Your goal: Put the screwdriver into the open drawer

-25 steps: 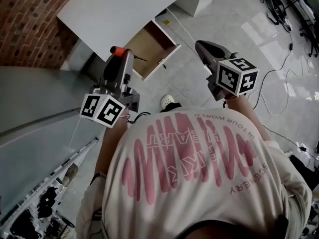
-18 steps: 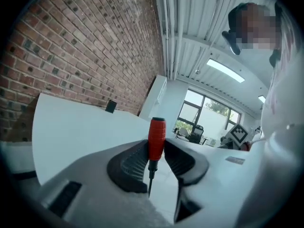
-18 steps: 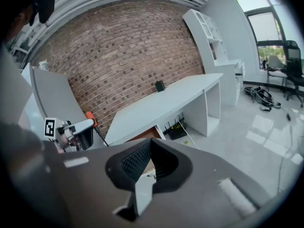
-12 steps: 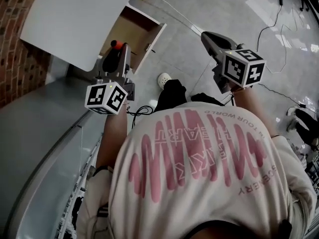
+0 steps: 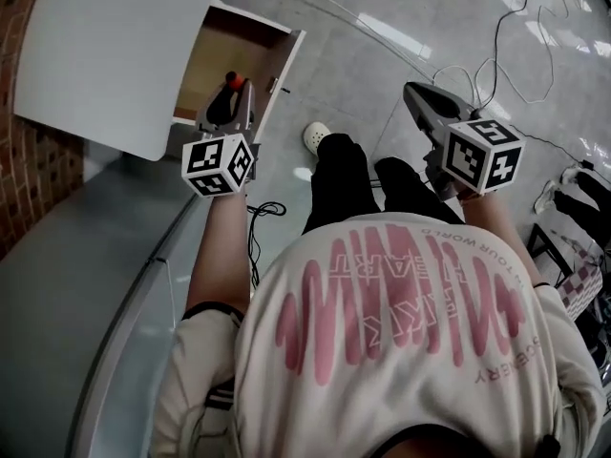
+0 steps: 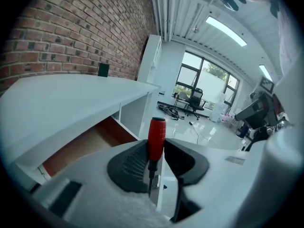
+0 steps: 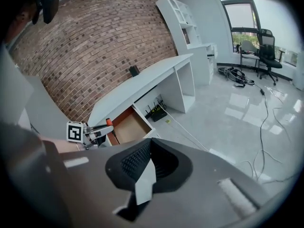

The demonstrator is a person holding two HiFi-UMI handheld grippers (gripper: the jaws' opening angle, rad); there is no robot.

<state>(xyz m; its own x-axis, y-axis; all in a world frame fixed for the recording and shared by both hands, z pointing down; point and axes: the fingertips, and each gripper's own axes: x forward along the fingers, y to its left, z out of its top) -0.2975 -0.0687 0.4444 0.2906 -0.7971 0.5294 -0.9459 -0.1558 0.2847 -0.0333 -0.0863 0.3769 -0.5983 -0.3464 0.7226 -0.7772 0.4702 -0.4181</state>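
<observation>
Screwdriver upright, red handle up

Glossy tile floor, rough brick wall, matt wooden drawer.

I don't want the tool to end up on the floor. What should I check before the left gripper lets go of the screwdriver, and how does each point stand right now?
1. Screwdriver held: ok, its red handle sits between the left gripper's fingers.
2. Drawer open: ok.
3. Screwdriver over the drawer opening: ok in the head view.
4. Height above the drawer bottom: cannot tell.
5. Drawer bottom free: cannot tell, the gripper hides part of it.
6. Right gripper out of the way: ok, empty, over the floor.
</observation>
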